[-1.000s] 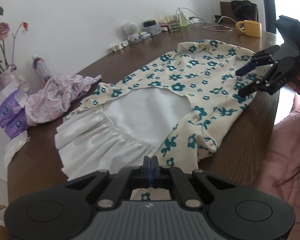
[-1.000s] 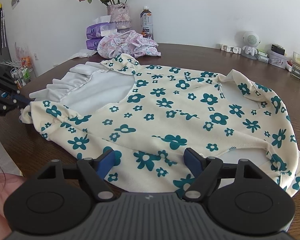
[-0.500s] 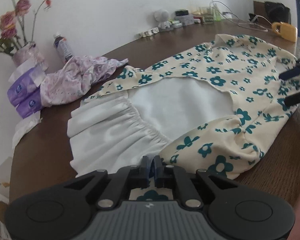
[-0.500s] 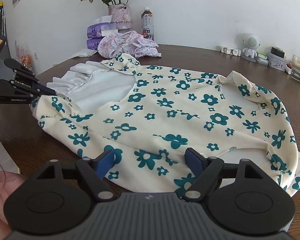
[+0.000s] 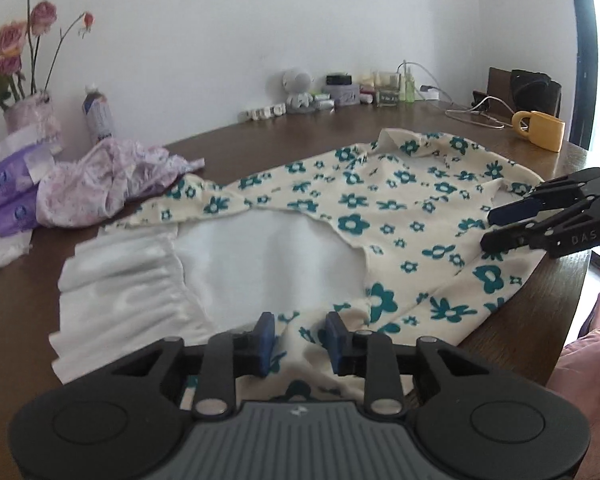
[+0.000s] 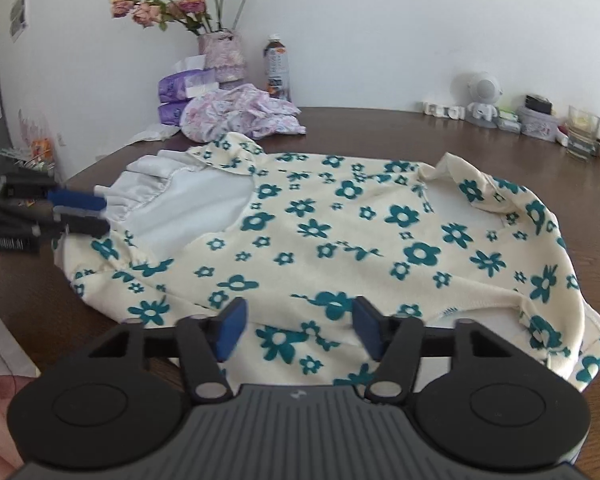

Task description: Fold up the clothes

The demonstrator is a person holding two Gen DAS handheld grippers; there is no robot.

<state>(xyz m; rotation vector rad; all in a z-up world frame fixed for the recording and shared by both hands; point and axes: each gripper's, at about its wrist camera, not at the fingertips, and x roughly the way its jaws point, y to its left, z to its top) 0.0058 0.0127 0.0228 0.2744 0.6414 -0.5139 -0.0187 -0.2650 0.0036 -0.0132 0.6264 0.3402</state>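
The flowered top (image 5: 380, 216) lies spread flat on the brown desk (image 5: 260, 148), white lining and ruffled hem toward my left, other end toward my right; flat so the edges are easy to pick for a fold. Not folded yet, as I judge it.

My left tongs (image 5: 298, 340) sit low over the near edge of the top, by the seam where white ruffle meets flowered cloth. Jaws are opening, pads apart; cloth bulges up between them but the pads don't press it, so no hold.

My right tongs (image 6: 296, 330) hover over the near edge at the other end. Jaws are closing, flowered cloth lies between and below the pads, no pinch yet. Probably going for a grip on that edge to lift and fold it over.

Both tongs work the same long near edge, one per end, which keeps the cloth even when it turns.

Pink crumpled garment (image 5: 112, 180) is parked at the back by the tissue packs (image 5: 8, 204) and vase (image 5: 30, 120), out of the folding area. Yellow mug (image 5: 540, 130) stands just off the far corner of the top; clear for now.
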